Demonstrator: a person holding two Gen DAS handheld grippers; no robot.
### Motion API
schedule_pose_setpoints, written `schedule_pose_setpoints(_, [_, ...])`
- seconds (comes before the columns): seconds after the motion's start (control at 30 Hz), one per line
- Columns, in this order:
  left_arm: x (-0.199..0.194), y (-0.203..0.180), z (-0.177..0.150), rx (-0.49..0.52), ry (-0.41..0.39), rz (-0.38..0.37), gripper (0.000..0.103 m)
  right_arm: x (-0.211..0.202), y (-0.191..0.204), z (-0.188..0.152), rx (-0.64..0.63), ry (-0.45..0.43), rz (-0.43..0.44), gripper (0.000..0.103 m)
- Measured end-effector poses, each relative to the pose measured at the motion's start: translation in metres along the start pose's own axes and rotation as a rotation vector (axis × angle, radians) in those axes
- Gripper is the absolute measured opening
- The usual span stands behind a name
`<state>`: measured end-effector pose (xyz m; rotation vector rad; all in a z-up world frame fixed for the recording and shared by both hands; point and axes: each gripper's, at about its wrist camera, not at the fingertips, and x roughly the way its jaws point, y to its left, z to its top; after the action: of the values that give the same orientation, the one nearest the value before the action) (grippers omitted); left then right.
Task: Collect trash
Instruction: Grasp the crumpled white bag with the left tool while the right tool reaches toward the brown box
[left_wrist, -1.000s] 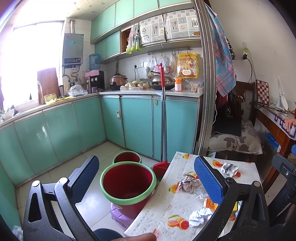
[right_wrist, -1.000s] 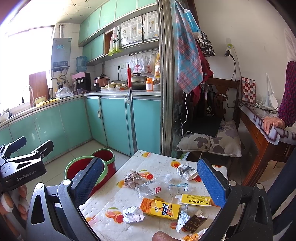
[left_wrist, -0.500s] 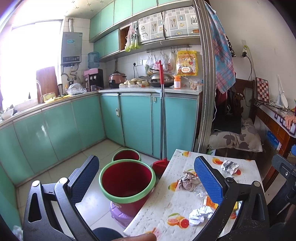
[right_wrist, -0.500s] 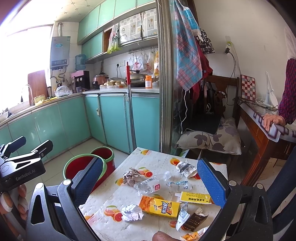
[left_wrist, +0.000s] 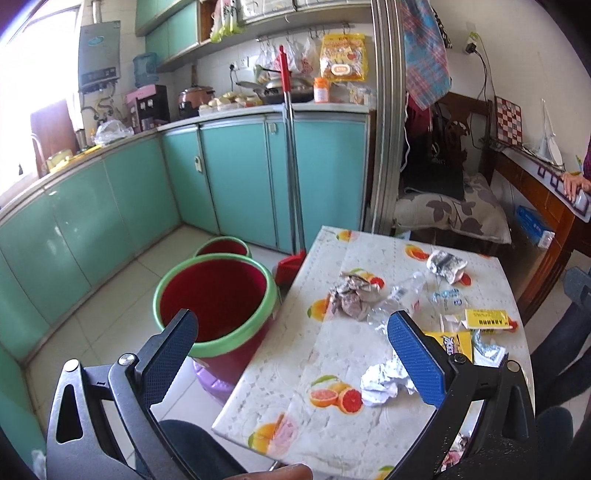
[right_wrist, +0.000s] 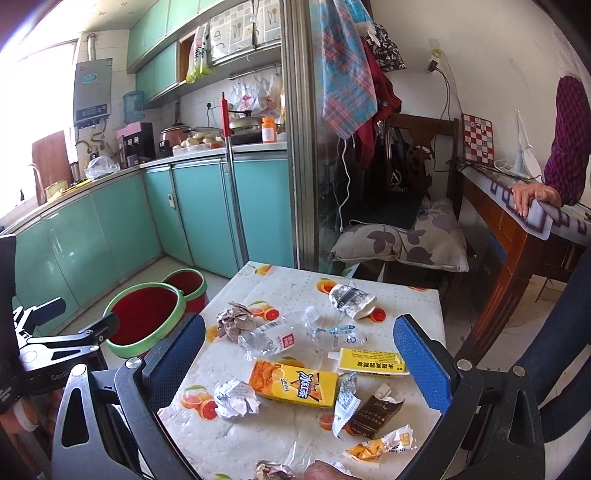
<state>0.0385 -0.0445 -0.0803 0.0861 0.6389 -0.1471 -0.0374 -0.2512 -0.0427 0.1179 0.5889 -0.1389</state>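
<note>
Left gripper (left_wrist: 291, 345) hangs w/ fingers spread wide, nothing btwn them; its left finger (left_wrist: 170, 345) sits over the red bucket (left_wrist: 214, 295) w/ green rim, which stands on the floor just beside the table (left_wrist: 332, 417) edge, a smaller red bucket (left_wrist: 222, 246) touching behind it. Ahead of that left finger, a red-handled broom (left_wrist: 291, 155) leans on the teal cabinets (left_wrist: 236, 177). Btwn the two fingers lies bare fruit-print tablecloth, and further ahead a grey crumpled wrapper (left_wrist: 351, 297). Just inside the right finger (left_wrist: 415, 360) is a foil ball (left_wrist: 380, 380); a crushed clear bottle (left_wrist: 397, 301) lies ahead of its tip. Right gripper (right_wrist: 299, 358) also gapes open, empty, over the table. Off its left finger (right_wrist: 173, 356) the left gripper's body shows, buckets beyond. Btwn its fingers, left to right: foil ball (right_wrist: 236, 398), yellow juice carton (right_wrist: 293, 384), torn silver packet (right_wrist: 345, 404), dark brown box (right_wrist: 375, 415) touching it, yellow sachet (right_wrist: 371, 362) near the right finger (right_wrist: 421, 369). Further ahead a second clear bottle (right_wrist: 338, 334) and a white pouch (right_wrist: 351, 299). Small orange wrapper (right_wrist: 380, 445) lies closest in. Far right, a person's hand (right_wrist: 530, 197) rests on a wooden desk (right_wrist: 517, 254).
</note>
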Motion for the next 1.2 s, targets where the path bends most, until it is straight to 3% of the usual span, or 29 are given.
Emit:
schedule_pose_setpoints(0.27, [0.047, -0.043, -0.033, 0.101, 0.193, -0.145, 0.103, 0.012, -0.039, -0.023, 0.036, 0.064, -0.068, 0.103])
schedule_pose_setpoints(0.5, [0.081, -0.076, -0.053, 0.162, 0.293, -0.271, 0.103, 0.011, -0.068, -0.034, 0.073, 0.094, -0.127, 0.103])
schedule_pose_setpoints(0.63, [0.105, -0.089, -0.061, 0.195, 0.344, -0.257, 0.103, 0.008, -0.081, -0.039, 0.085, 0.105, -0.151, 0.103])
schedule_pose_setpoints(0.83, [0.140, -0.095, -0.072, 0.167, 0.413, -0.259, 0.103, 0.009, -0.094, -0.047, 0.114, 0.130, -0.180, 0.103])
schedule_pose_setpoints(0.87, [0.144, -0.095, -0.074, 0.166, 0.423, -0.262, 0.100, 0.010, -0.097, -0.050, 0.119, 0.137, -0.182, 0.103])
schedule_pose_setpoints(0.97, [0.151, -0.095, -0.079, 0.175, 0.450, -0.239, 0.077, 0.015, -0.103, -0.056, 0.136, 0.159, -0.189, 0.103])
schedule_pose_setpoints(1.07, [0.151, -0.095, -0.081, 0.182, 0.459, -0.240, 0.070, 0.021, -0.110, -0.064, 0.164, 0.187, -0.194, 0.103])
schedule_pose_setpoints(1.1, [0.150, -0.095, -0.081, 0.185, 0.459, -0.241, 0.061, 0.024, -0.112, -0.066, 0.174, 0.197, -0.194, 0.103])
schedule_pose_setpoints(1.2, [0.149, -0.091, -0.079, 0.181, 0.459, -0.243, 0.055, 0.032, -0.117, -0.073, 0.195, 0.224, -0.196, 0.103])
